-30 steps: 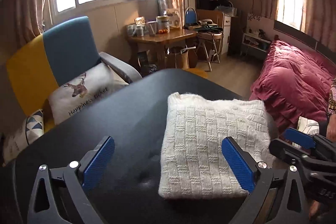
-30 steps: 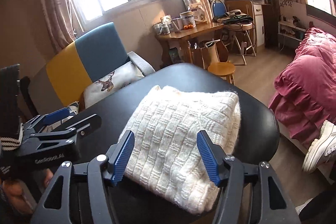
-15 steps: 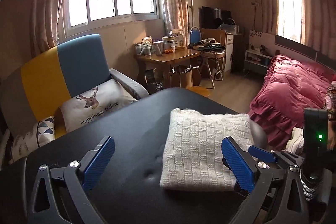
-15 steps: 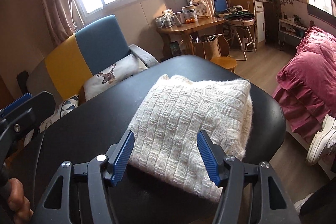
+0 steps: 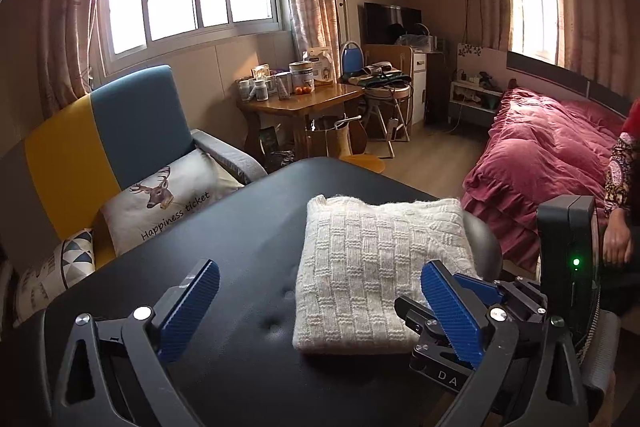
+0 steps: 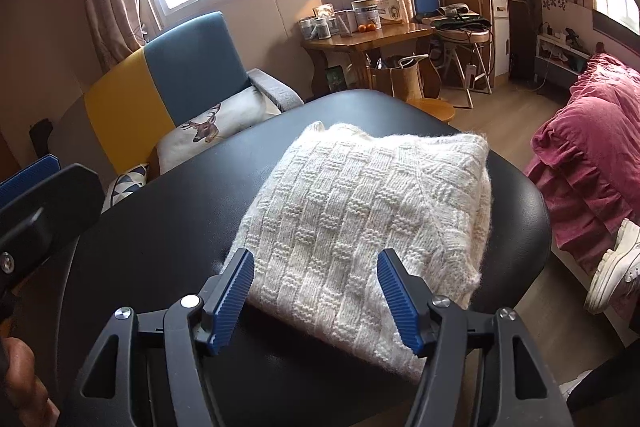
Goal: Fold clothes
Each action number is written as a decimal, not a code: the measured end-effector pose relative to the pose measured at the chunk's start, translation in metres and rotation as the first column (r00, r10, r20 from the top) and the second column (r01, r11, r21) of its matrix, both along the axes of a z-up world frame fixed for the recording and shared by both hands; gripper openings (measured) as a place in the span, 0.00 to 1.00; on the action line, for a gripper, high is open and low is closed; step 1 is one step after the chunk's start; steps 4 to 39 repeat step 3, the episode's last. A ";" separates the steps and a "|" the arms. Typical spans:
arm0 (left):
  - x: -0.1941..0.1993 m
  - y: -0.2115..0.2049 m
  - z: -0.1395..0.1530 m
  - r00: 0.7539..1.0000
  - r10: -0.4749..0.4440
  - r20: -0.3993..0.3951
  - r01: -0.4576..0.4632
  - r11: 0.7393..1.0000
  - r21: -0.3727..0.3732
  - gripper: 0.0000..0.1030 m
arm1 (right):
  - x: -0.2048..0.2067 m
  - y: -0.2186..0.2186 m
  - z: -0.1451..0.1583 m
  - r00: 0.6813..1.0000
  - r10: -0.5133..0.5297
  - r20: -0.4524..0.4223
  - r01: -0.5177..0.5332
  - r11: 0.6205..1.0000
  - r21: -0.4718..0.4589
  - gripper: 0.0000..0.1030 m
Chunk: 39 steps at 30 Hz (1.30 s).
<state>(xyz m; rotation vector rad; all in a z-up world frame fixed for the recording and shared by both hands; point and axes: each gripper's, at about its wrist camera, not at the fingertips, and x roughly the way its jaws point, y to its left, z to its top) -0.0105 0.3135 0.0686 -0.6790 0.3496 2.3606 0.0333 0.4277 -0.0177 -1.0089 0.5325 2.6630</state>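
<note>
Your white knitted sweater (image 6: 356, 223) lies folded into a neat square on the black bench (image 6: 160, 227). In the right wrist view it fills the middle of the frame; in the left wrist view it sits in the lower middle, a bit to the right.

It looks thick, soft and floppy. It will likely bend and sag if you lift it by one corner, and the layers may slide apart. It is not slippery and will not break. If you need to move it, take hold of the thick near edge, pinching all the layers at once, with one hand-held gripper on each side.

Your right hand-held gripper (image 6: 316, 291) is wide open. It holds nothing. Its blue fingers (image 6: 234, 297) sit low at the near edge of the sweater; you cannot tell if they touch it.

Your left hand-held gripper (image 5: 320, 311) is wide open too and holds nothing. It hangs over the bench, with its right finger in front of the sweater's near right corner.

The folding looks nearly done.
</note>
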 end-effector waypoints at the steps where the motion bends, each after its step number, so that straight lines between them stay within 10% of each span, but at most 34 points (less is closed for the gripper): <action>1: -0.002 -0.001 -0.001 1.000 0.006 0.006 -0.006 1.000 0.001 0.97 | 0.000 0.001 -0.001 1.000 -0.003 0.003 0.003 1.000 -0.002 0.64; 39: -0.006 -0.003 -0.003 1.000 0.021 0.017 -0.021 1.000 -0.002 0.97 | 0.000 0.002 -0.003 1.000 -0.010 0.007 0.010 1.000 -0.007 0.64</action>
